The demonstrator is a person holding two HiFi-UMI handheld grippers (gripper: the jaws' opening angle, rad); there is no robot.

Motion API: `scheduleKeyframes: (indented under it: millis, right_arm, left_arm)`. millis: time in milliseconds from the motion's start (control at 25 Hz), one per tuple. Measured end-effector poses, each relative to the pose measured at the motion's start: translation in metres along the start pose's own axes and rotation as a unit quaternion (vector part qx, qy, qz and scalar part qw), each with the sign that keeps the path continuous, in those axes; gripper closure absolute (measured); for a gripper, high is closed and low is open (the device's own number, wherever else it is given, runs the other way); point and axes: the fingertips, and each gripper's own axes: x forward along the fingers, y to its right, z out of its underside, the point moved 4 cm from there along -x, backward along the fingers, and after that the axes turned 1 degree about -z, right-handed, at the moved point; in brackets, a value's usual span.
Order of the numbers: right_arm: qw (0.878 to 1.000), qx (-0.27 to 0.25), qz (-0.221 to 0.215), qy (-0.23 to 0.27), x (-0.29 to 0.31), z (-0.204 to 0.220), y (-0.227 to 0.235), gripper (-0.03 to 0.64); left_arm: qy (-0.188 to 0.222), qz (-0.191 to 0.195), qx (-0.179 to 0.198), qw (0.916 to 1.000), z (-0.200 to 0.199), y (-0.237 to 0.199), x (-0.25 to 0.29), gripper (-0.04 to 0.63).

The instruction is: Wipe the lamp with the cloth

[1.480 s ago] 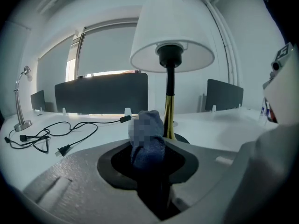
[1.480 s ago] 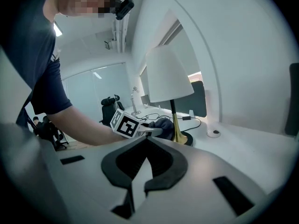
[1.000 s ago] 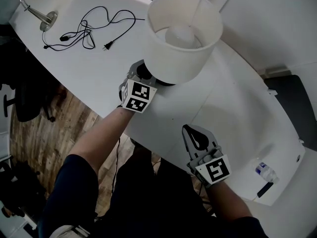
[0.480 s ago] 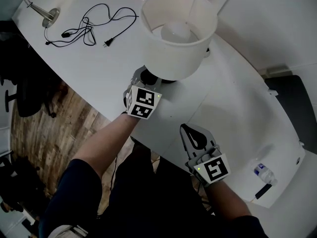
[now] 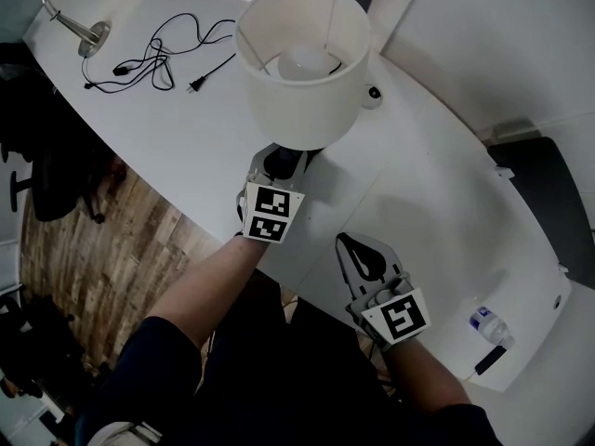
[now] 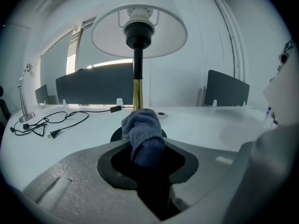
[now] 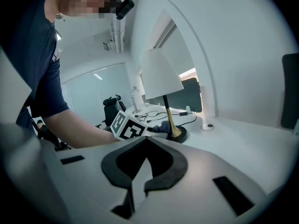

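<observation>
the lamp (image 5: 302, 54) stands upright on the white table (image 5: 446, 193), towards its far side and a little left of the middle. from above, its wide white shade (image 5: 307, 26) hides most of the brass stem (image 6: 137, 85) and part of the round dark base (image 5: 279, 161). the cloth (image 6: 142, 129), a small blue-grey bundle, is right at the foot of the stem, over the near part of the base. it looks to be touching the base, but i cannot tell whether it presses on the stem itself.

the left gripper (image 5: 277, 167) has its jaws closed tight on the cloth, with the free end bunched out ahead of them towards the stem. the right gripper (image 5: 364, 256) hovers over the near edge of the table, to the right of the lamp and well apart from it. its jaws are almost together, with only a thin slit between them and nothing in them.

judging by this, the wiping is under way at the lowest part of the lamp. nothing in the pictures shows which parts have been wiped. i would reckon the stem above the foot, the bulb holder (image 6: 138, 29) and the shade are left, or at least cannot be counted as done.

further out, a black cable (image 5: 167, 49) lies loose at the far left of the table. a slim metal desk lamp (image 5: 70, 21) stands beyond it, and a small bottle (image 5: 488, 321) sits near the right end.
</observation>
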Motion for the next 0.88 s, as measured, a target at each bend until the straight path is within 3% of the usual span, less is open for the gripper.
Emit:
scheduleKeyframes:
  millis: [480,880]
  right_arm:
    - [1.000,0.005,0.009,-0.005,-0.020,0.006,0.016,0.607]
    - [1.000,0.011,0.017,-0.013,-0.041,0.014,0.032,0.607]
  left_arm:
    - [-0.014,0.004,0.023,0.9996,-0.015,0.039,0.022,0.478]
    - [-0.022,-0.028,0.006,0.9994,-0.033,0.042,0.058,0.479]
